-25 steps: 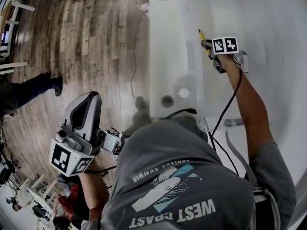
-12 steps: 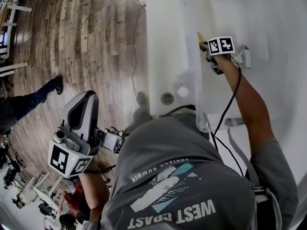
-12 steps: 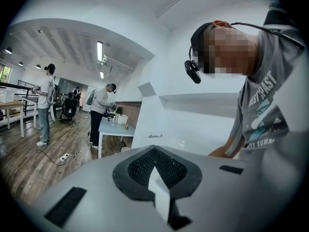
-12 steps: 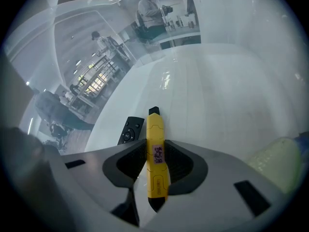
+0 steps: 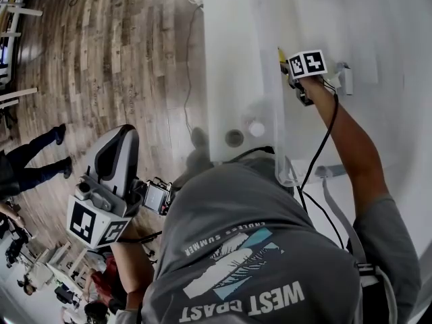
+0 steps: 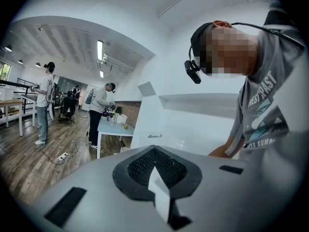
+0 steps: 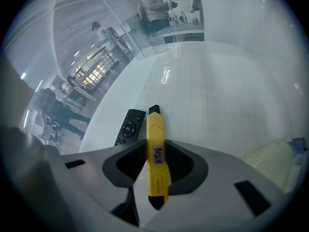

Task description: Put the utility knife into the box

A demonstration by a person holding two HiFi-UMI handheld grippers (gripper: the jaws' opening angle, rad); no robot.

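We had the right gripper (image 5: 291, 73) pointing steeply down over the white desk (image 5: 378, 32), jaws clamped on the yellow utility knife (image 7: 156, 149), with its black tip sticking out past them. The knife sat up against the clear box (image 5: 236, 59) wall; we couldn't tell if it was inside. A black remote (image 7: 129, 127) lay flat beside the tip. The left gripper (image 6: 154, 175) hung off the desk over the wood floor (image 5: 121, 59), jaws together and empty.

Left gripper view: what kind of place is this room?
Probably a shared workshop or lab. A person stands working at a table, long strip lights run along the ceiling, and a power strip lies on the wood floor.
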